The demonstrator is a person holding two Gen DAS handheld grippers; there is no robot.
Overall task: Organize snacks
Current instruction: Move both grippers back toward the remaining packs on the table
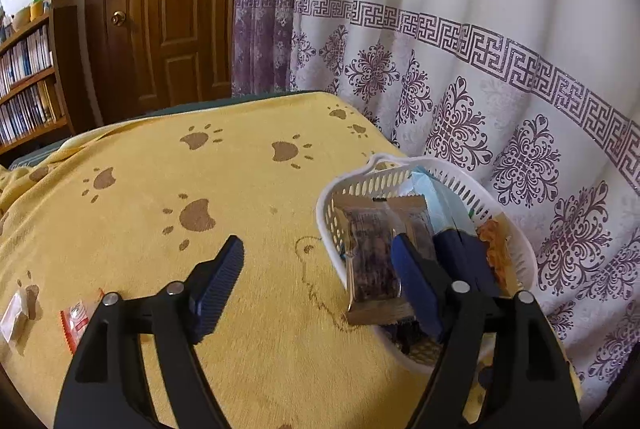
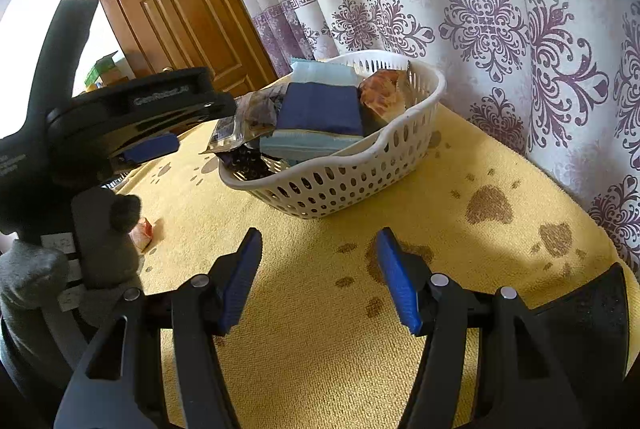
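Two fisheye views over a surface covered by a yellow blanket with brown paw prints; whether a bed or a table lies beneath is hidden.

A white slotted basket sits on the blanket close to a white curtain with purple patterns. It holds the snacks, heaped and overlapping, so most are only partly seen. A dark blue packet lies on top of a pale blue one, with an orange-brown snack beside it toward the curtain. A clear-wrapped brown bar leans out over the basket rim on the side away from the curtain.

From the left wrist, the left claw stands wide open, gripping nothing. One finger is at the basket, just beside the brown bar and covering part of the contents; whether it touches the bar cannot be told. The other finger is over bare blanket. Only this view shows two small wrapped sweets lying loose at the far left, partly cut off by the claw's frame, and a bookshelf beside a wooden door.

From the right wrist, the right claw is open and empty, over the blanket short of the basket. This view alone shows the left tool from outside, its dark body blocking the left side, and one red-and-white sweet near it.
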